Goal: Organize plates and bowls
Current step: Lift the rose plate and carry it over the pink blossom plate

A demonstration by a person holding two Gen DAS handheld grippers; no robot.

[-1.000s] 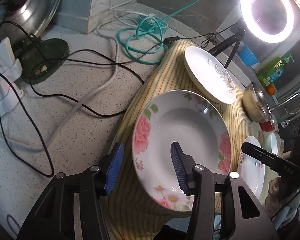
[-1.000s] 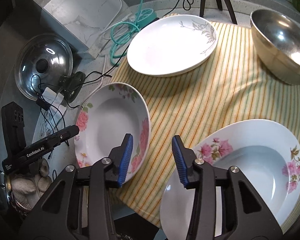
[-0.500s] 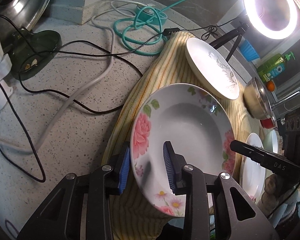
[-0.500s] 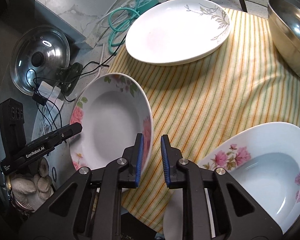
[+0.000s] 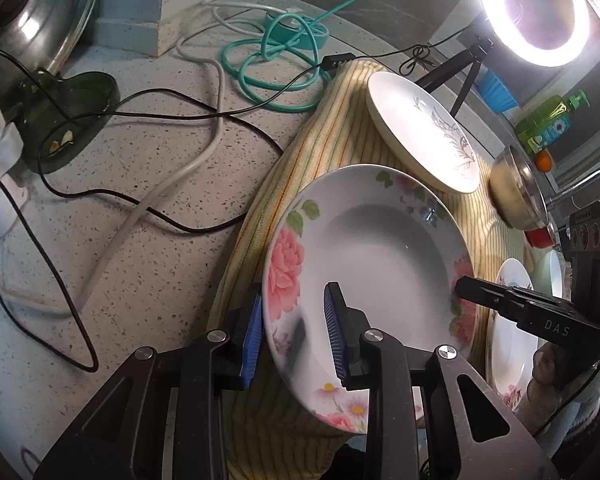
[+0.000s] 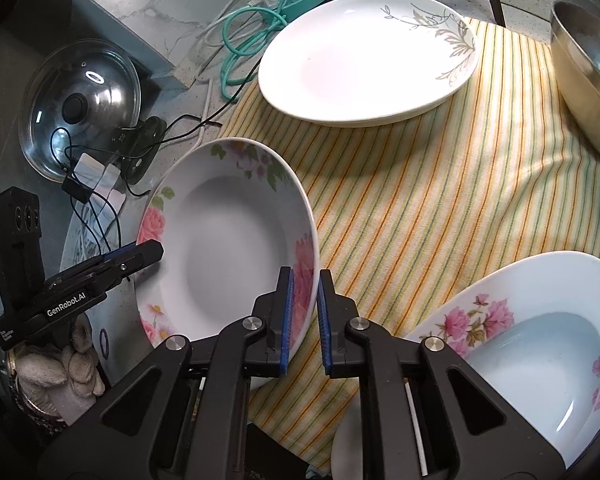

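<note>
A deep plate with pink roses (image 5: pixel 380 248) is held tilted above the striped cloth (image 5: pixel 340 120). My left gripper (image 5: pixel 294 340) is shut on its near left rim. My right gripper (image 6: pixel 303 312) is shut on the opposite rim of the same plate (image 6: pixel 228 248). The right gripper shows in the left wrist view (image 5: pixel 512 308) and the left gripper in the right wrist view (image 6: pixel 100 276). A white plate with a grey leaf print (image 6: pixel 364 56) lies at the back of the cloth (image 6: pixel 440 184). A second rose plate (image 6: pixel 532 360) sits front right.
A steel bowl (image 6: pixel 584 68) stands at the back right of the cloth. Cables (image 5: pixel 172 128), a teal cord coil (image 5: pixel 276 64) and a glass pot lid (image 6: pixel 80 104) lie on the speckled counter (image 5: pixel 132 264) to the left. A ring light (image 5: pixel 536 4) on a tripod stands behind.
Both grippers closed onto the rose plate's rims, and the plate has come up tilted off the cloth.
</note>
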